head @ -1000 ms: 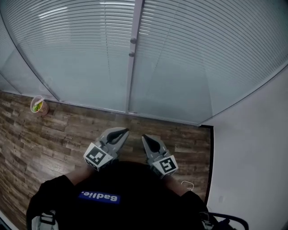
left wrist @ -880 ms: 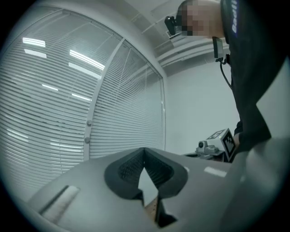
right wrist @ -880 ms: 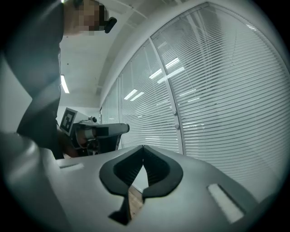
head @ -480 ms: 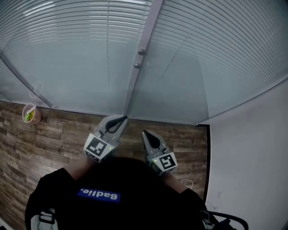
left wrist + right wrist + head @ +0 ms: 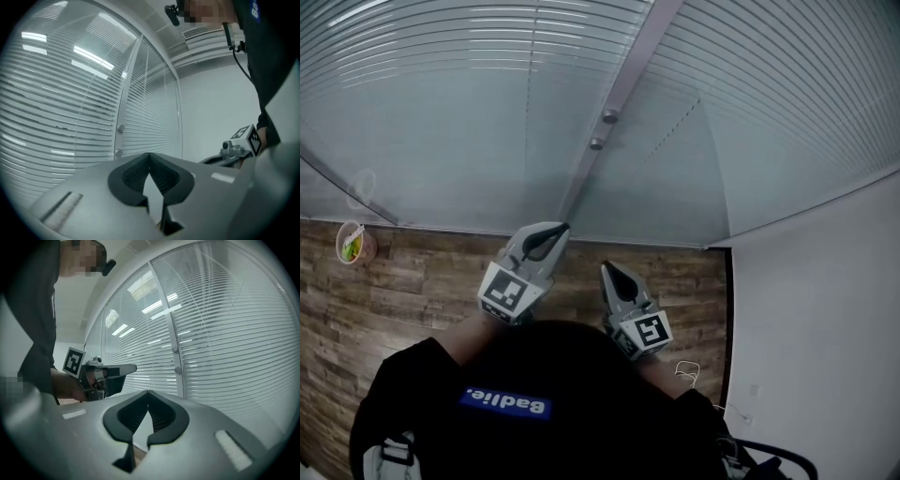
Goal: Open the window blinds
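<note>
White slatted blinds (image 5: 469, 103) hang shut behind a glass wall, on both sides of a grey post (image 5: 623, 89) that carries two round knobs (image 5: 603, 129). In the head view my left gripper (image 5: 558, 228) is shut with nothing in it, its tip near the foot of the post. Just right of it my right gripper (image 5: 607, 269) is also shut and empty, a little further from the glass. The left gripper view has its jaws (image 5: 150, 154) met, with the knobs (image 5: 119, 140) ahead to the left. The right gripper view shows met jaws (image 5: 148, 392), the knobs (image 5: 176, 360) and the left gripper (image 5: 108, 373).
A paper cup (image 5: 352, 244) with food stands on the wood floor (image 5: 403, 291) at the left by the glass. A white wall (image 5: 816, 319) closes the right side, with a thin cable (image 5: 689, 370) on the floor beside it.
Both grippers have come closer to the glass wall, still shut. The post with its knobs now sits nearer and further right in the head view, and less floor shows ahead.
</note>
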Demonstrator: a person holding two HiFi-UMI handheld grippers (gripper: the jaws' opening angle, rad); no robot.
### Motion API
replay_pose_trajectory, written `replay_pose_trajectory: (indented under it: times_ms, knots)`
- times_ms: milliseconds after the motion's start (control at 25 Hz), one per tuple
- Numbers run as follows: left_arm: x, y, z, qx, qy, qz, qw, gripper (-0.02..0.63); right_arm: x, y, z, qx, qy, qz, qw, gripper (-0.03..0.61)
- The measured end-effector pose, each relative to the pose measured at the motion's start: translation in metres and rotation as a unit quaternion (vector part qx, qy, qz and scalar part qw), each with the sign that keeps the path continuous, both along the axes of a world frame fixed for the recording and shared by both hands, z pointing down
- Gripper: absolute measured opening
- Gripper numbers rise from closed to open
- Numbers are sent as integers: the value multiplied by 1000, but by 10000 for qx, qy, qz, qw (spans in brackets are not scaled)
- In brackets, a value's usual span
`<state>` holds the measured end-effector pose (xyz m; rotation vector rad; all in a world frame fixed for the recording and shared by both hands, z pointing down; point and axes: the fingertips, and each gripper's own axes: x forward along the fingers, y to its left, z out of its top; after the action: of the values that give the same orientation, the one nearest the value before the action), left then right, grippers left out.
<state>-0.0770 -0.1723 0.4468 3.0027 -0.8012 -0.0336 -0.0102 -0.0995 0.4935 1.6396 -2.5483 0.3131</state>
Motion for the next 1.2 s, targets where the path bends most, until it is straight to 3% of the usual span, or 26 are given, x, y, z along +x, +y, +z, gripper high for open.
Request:
replay_pose_trajectory:
  times_ms: [320,760,1000,1200]
  knots:
    - [23,-14,-13,40,-38,-172,9998,0,15,-10,-4,70,-119,-239,9996,3]
    - [61,-31,-12,230,-451,-871,9949,0,66,-25,2,71,-356,-875,9955,3]
    - [78,-51,-10,505,-887,-1223,9872,0,90,-35,2,43,-485,-1135,9923,3]
    - [83,-69,0,849,-1433,-1469,9750,0,101,-42,9,58,-553,-1310,9898,3]
